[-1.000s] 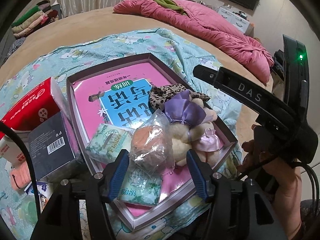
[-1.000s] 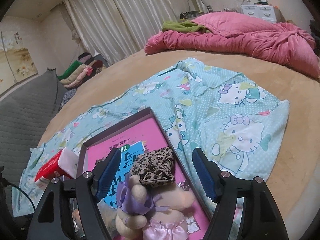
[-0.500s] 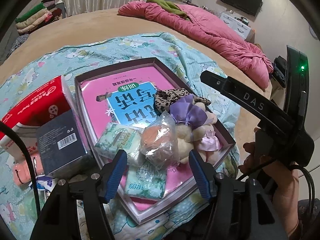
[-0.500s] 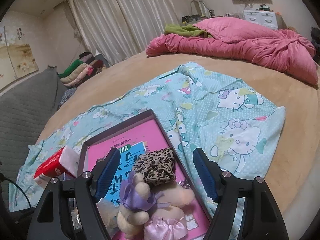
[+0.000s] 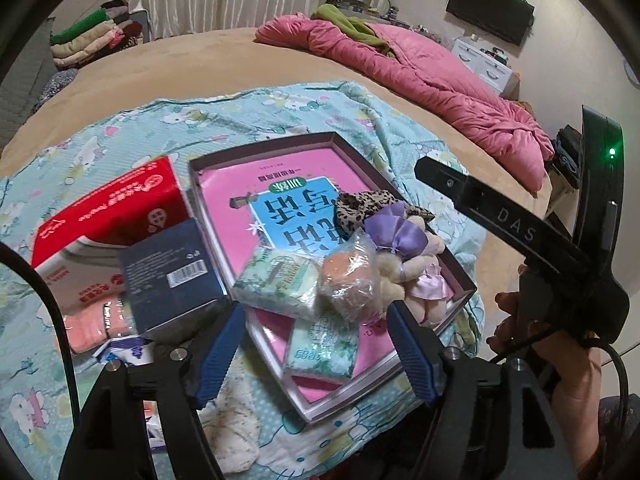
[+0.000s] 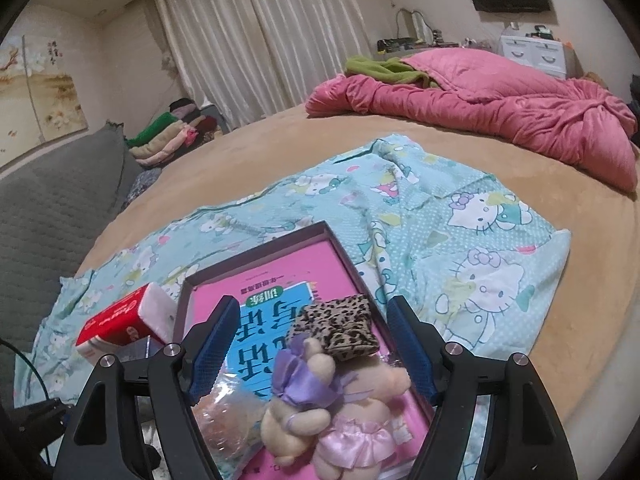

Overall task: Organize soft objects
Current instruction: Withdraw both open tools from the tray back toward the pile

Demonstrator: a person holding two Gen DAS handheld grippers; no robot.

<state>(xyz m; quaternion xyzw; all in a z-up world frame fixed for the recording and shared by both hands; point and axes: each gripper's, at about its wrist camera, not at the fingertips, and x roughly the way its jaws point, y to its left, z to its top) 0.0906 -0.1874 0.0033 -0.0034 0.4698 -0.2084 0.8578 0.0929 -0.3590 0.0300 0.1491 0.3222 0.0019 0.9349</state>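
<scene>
Now my left gripper (image 5: 316, 354) is opening, jaws spreading wider than a second ago, and nothing is pinched between the blue pads. The bagged orange puff (image 5: 349, 276) that sat right at my fingertips a second ago rests in the tray (image 5: 460, 304), free of me, leaning on the green tissue pack (image 5: 276, 282) and beside the plush doll (image 5: 412, 268). I have backed off and up a little; more of the tray's near corner shows than before.

My right gripper (image 6: 312, 350) hangs wide apart as well, gripping nothing, hovering above the doll (image 6: 320, 412) and the leopard scrunchie (image 6: 340, 326). The person's hand (image 5: 560, 352) holds it at the right of my left view.

Reading: the puff counts as delivered. In the tray: two tissue packs (second one (image 5: 324, 346) nearer me), puff, doll, scrunchie, all on a pink book cover (image 5: 256, 188).

Left outside, just beside the tray wall: red tissue box (image 5: 108, 216), dark blue box (image 5: 172, 276), a pink wrapped item (image 5: 86, 330) partly hidden beneath them. Probably more to sort there; the boxes are not soft, so the pink item looks the likelier candidate.

Surface: cartoon-cat print cloth (image 6: 460, 240), pale blue, rumpled, spread on a tan bed (image 6: 300, 140). It gives underneath; the tray sits slightly askew.

Room: pink quilt (image 6: 500, 112) heaped at the far side, green cloth on it, cream curtains, folded clothes stacked by the wall, wall-mounted screen, white drawers.
</scene>
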